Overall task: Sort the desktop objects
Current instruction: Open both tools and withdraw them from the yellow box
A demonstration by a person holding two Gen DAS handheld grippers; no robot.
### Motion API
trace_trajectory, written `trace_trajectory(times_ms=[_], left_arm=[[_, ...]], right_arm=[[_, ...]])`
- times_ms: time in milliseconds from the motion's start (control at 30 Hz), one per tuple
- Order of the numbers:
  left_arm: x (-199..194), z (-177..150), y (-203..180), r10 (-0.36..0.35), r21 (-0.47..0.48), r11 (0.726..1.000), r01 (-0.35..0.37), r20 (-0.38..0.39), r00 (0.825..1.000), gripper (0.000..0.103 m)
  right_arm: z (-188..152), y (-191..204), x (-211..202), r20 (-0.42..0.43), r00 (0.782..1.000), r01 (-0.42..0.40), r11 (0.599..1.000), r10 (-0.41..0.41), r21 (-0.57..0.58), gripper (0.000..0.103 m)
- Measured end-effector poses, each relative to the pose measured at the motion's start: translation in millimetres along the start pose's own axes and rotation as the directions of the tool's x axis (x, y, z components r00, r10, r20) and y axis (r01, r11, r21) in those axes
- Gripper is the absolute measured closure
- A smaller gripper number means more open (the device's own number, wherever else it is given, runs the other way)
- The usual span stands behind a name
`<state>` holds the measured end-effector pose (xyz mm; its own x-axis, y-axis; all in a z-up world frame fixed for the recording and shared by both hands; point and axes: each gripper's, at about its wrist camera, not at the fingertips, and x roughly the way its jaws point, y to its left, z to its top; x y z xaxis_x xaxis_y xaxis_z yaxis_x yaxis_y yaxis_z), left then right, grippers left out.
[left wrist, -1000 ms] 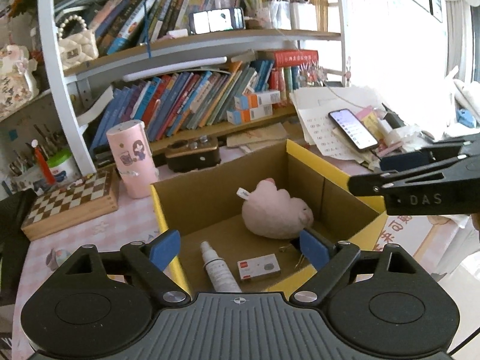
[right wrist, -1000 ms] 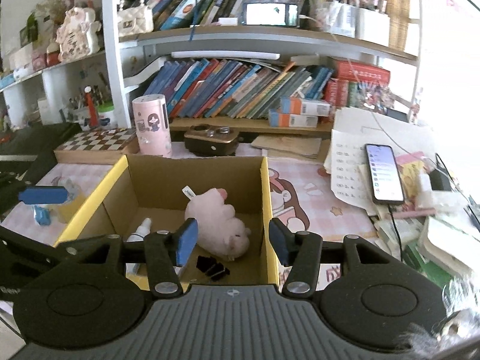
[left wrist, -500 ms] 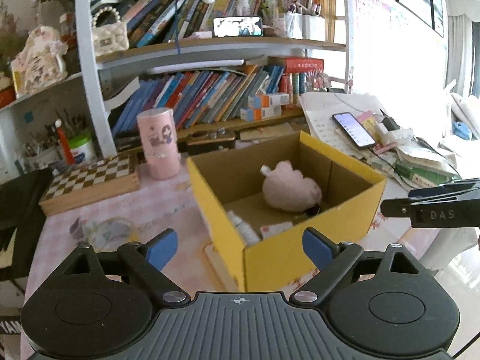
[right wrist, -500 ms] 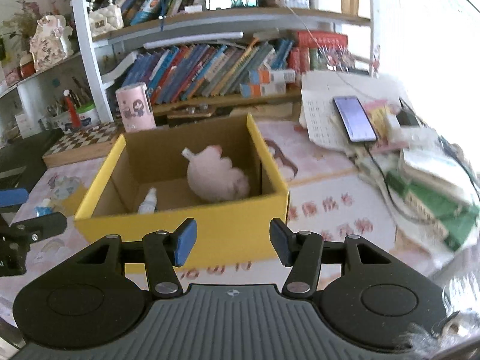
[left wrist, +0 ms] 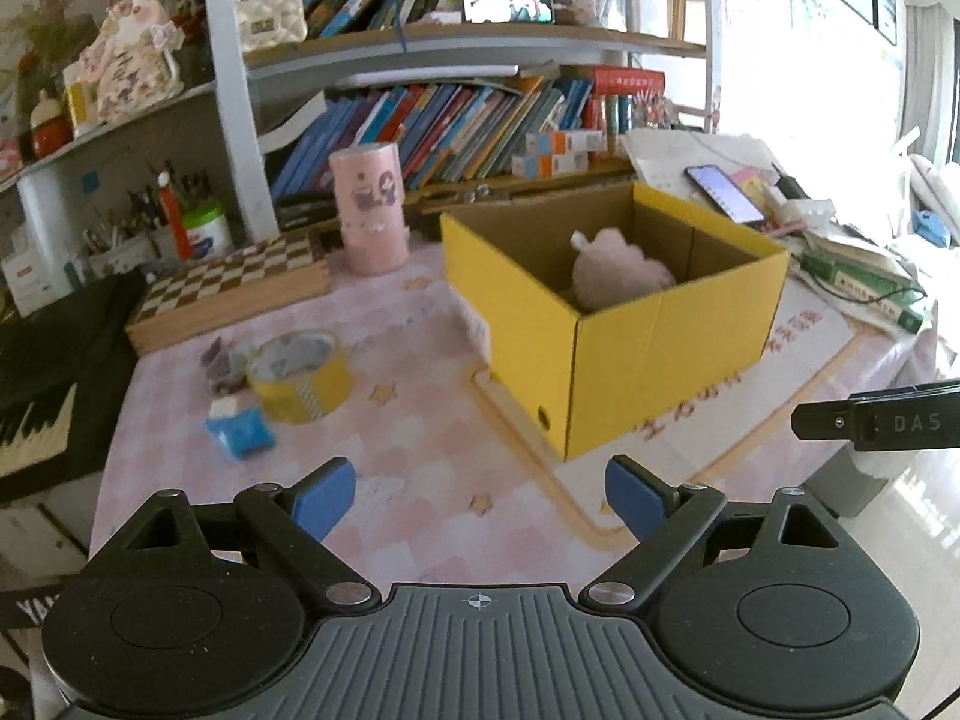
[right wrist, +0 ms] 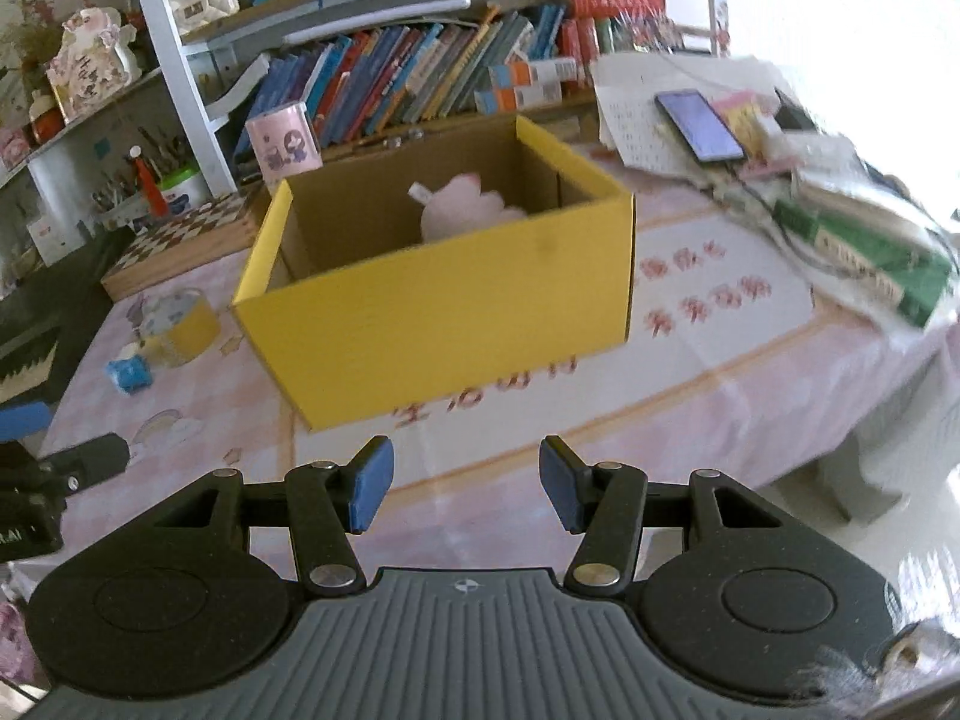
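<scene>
A yellow cardboard box (left wrist: 654,354) stands on the pink tablecloth, with a pink plush toy (left wrist: 618,270) inside; the box (right wrist: 432,324) and the plush (right wrist: 462,210) also show in the right wrist view. A yellow tape roll (left wrist: 300,372), a blue packet (left wrist: 240,435) and a small purple item (left wrist: 219,363) lie left of the box. My left gripper (left wrist: 480,495) is open and empty, above the table's near edge. My right gripper (right wrist: 465,489) is open and empty, in front of the box.
A checkered wooden box (left wrist: 228,294) and a pink cylinder (left wrist: 369,216) stand behind the tape. Bookshelves (left wrist: 456,114) line the back. A phone (left wrist: 723,192), papers and books (left wrist: 864,282) pile at the right. A black keyboard (left wrist: 36,402) is at the left.
Both grippers have pulled back and away from the box; one second ago they were over its opening. The spray bottle and small items inside the box are now hidden by its wall.
</scene>
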<state>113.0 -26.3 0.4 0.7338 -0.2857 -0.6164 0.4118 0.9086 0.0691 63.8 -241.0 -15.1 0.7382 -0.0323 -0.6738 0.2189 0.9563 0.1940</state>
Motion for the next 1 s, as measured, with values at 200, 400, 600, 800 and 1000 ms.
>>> trace_trajectory(times_ms=[200,400,600,800,1000], left_arm=[[-11,-21,10,0.006,-0.033,0.999,-0.007,-0.028,1.000,0.010],[-23,-40,16,0.017,-0.052,0.998,-0.019,-0.048,0.999,0.010],[-35,-56,20,0.031,-0.056,0.998,-0.035,-0.062,0.998,0.010],[-45,-69,25,0.042,-0.057,0.997,-0.047,-0.080,0.996,0.010],[-54,-82,33,0.060,-0.071,0.995,-0.067,-0.097,0.993,0.010]], right_arm=[[-26,16,-8,-0.037,0.999,-0.005,1.000,0.006,0.028,0.051],[-48,31,-14,-0.062,0.998,-0.001,1.000,0.002,0.016,0.051],[-66,44,-18,-0.077,0.997,-0.002,1.000,0.001,-0.014,0.051],[-80,62,-20,-0.103,0.994,-0.028,0.998,0.023,-0.053,0.051],[-91,81,-19,-0.128,0.990,-0.067,0.993,0.055,-0.094,0.051]])
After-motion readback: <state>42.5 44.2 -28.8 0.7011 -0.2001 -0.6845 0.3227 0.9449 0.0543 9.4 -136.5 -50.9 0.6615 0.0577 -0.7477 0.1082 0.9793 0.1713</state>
